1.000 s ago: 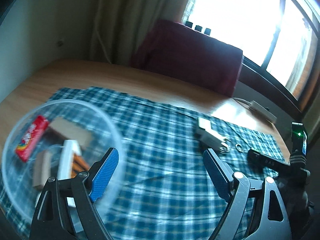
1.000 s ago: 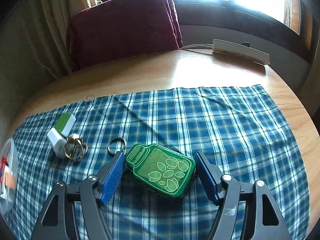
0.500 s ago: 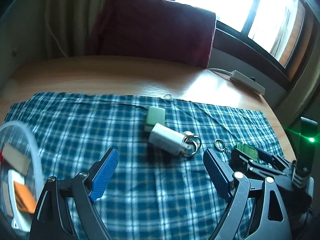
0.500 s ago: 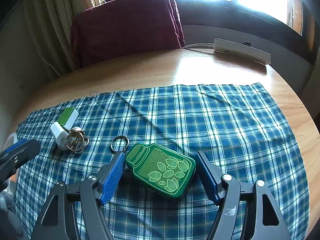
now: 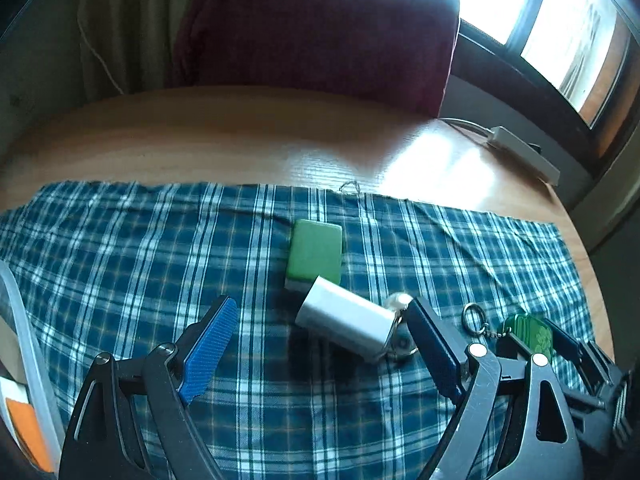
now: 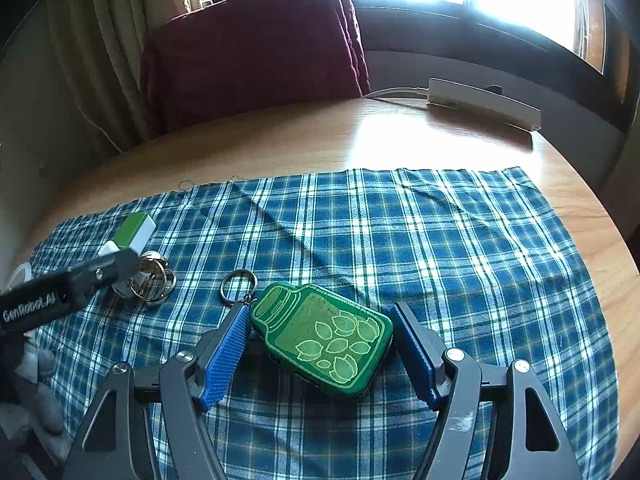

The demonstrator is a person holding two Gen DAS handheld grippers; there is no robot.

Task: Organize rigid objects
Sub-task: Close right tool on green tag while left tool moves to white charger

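The green tag [image 6: 322, 338], jar-shaped and printed with leaves, lies flat on the plaid cloth [image 6: 440, 248] between the fingers of the right gripper [image 6: 318, 350]. The jaws stand wide: the left pad is touching or nearly touching the tag's edge, the right pad just clear. The tag sits askew to the pads, so a squeeze would likely land on its corners and could turn it or pop it out. Its ring [image 6: 239, 286] trails on a short chain beyond the left finger and may drag or snag the cloth on a lift. Further left, the white charger [image 5: 346, 318] lies against a green block [image 5: 316, 252], metal rings [image 6: 154, 280] at its end. The left gripper [image 5: 320, 344], also wide, frames the charger off-centre, its right finger close to the rings; closing there risks pinching a ring rather than the body. The bin [image 5: 24, 340] edge shows at far left.
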